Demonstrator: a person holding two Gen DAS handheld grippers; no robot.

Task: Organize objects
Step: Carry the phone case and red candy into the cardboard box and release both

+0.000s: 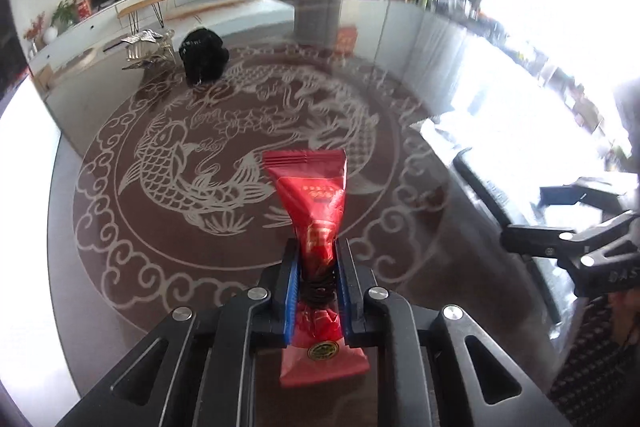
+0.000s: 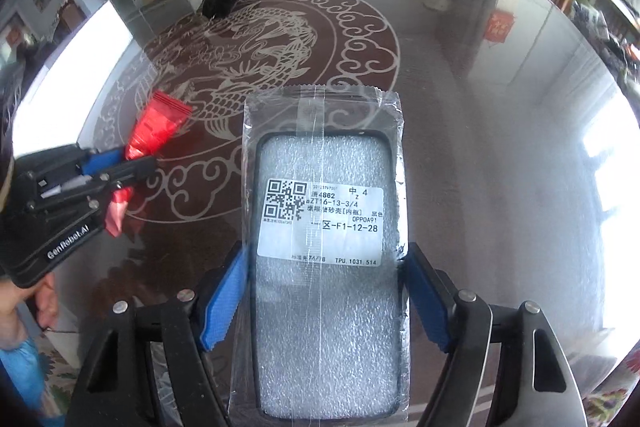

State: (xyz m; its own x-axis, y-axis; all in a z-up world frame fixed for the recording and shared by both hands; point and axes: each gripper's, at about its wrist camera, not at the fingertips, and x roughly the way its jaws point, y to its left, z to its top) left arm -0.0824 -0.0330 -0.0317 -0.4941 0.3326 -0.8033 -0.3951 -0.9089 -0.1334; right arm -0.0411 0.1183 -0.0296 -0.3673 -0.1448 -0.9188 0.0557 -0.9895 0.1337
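Note:
My left gripper (image 1: 316,251) is shut on a red foil snack packet (image 1: 310,187), pinched at its middle between the blue pads, with the crimped end pointing away from me. The right wrist view shows that same left gripper (image 2: 134,163) at the left, holding the packet (image 2: 160,127) just above the table. My right gripper (image 2: 326,253) grips a phone case in a clear plastic bag (image 2: 324,307) with a white QR label. Its blue pads press on both long sides of the bag. In the left wrist view the right gripper (image 1: 532,217) shows at the right edge.
The glass table top (image 2: 480,147) has a round dragon-and-fish pattern (image 1: 168,163). A black bundle (image 1: 202,55) and a silver ornament (image 1: 148,45) lie at the far side. A person's hand (image 2: 44,299) holds the left gripper's handle.

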